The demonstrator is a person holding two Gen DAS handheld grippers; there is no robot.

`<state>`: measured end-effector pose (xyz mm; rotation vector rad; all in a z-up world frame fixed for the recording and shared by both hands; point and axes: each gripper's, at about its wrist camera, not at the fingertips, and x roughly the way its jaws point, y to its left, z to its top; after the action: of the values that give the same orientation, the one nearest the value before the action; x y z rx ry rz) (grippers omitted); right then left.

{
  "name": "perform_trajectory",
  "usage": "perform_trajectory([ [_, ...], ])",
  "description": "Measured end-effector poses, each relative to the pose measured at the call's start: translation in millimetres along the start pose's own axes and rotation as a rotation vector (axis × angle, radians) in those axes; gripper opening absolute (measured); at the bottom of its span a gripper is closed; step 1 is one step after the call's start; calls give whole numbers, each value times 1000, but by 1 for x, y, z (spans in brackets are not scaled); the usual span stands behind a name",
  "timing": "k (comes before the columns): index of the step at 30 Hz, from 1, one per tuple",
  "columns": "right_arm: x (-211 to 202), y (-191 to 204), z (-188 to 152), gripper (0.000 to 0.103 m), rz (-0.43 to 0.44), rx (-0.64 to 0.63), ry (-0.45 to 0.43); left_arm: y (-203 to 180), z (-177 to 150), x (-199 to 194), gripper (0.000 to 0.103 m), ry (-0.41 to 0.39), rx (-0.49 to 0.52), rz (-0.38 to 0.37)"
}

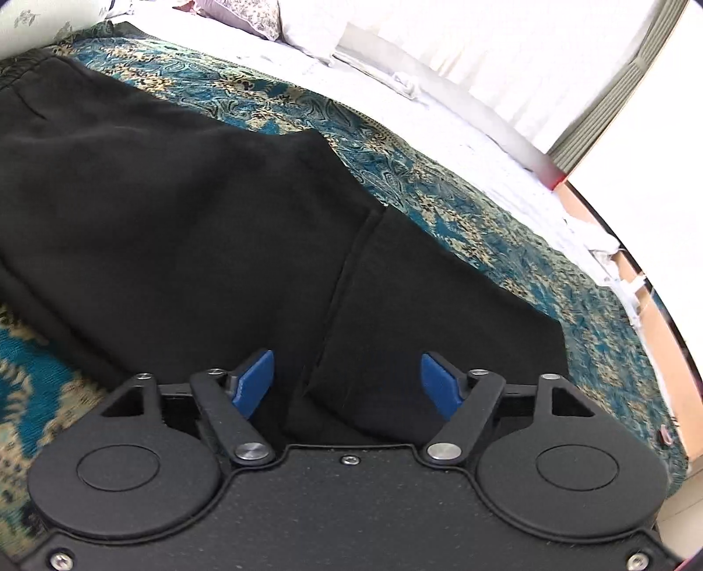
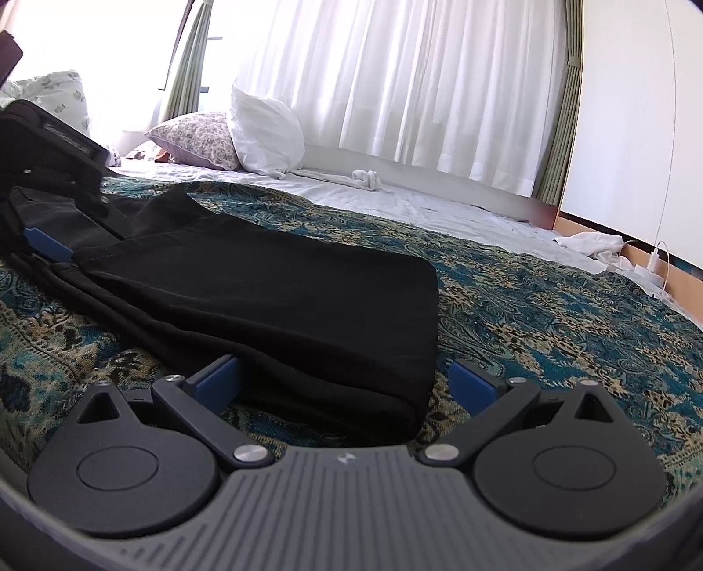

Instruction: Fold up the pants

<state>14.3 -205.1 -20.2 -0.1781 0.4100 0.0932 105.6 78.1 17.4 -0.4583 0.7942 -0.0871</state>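
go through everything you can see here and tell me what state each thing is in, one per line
Pants: folded over, lying flat on the bedspread.
Left claw: open, nothing gripped.
Right claw: open, pants corner between the fingers, not pinched.
Bedspread: spread out.
Curtains: drawn.

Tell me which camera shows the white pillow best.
The right wrist view: the white pillow stands whole and sharp against the curtain, beside a floral pillow. The left wrist view catches only a cropped part of it at the top edge.
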Motion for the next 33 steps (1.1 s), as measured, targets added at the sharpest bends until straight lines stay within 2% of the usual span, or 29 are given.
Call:
perform_trajectory([
  [1, 0, 1, 0, 103, 0, 0, 0, -5, 1, 3, 36, -5, 16, 14],
  [2, 0, 1, 0, 103, 0, 0, 0, -9, 1, 6, 14, 11, 27, 24],
  [6, 1, 0, 1, 103, 2, 5, 1, -13, 4, 15, 23, 57, 7, -30],
  [8, 1, 0, 1, 103, 3, 9, 0, -12, 4, 18, 44, 57, -4, -46],
  [10, 1, 0, 1, 103, 3, 11, -1, -9, 6, 20, 50, 60, -40, -81],
  [12, 1, 0, 1, 103, 3, 14, -2, -13, 7, 22, 41, 58, -38, -59],
  [13, 1, -1, 1, 103, 5, 19, -4, -16, 7, 22, 15, 52, -23, -32],
  [14, 1, -2, 1, 103, 8, 27, -6, -18, 7, 23, 11, 49, -10, -14],
  [18, 1, -1, 1, 103, 20, 45, -10, -21, 7, 14, 10, -1, -12, -8],
  [25, 7, 4, 2, 103, 26, -1, -1, -24, 22, -7, 8, -78, -7, -2],
  [30, 10, -16, 0, 103, -23, 45, 20, -17, 26, -13, 2, -111, 20, 74],
  [33, 11, -31, -5, 103, -60, 68, 33, -6, 21, -10, 0, -96, 24, 116],
])
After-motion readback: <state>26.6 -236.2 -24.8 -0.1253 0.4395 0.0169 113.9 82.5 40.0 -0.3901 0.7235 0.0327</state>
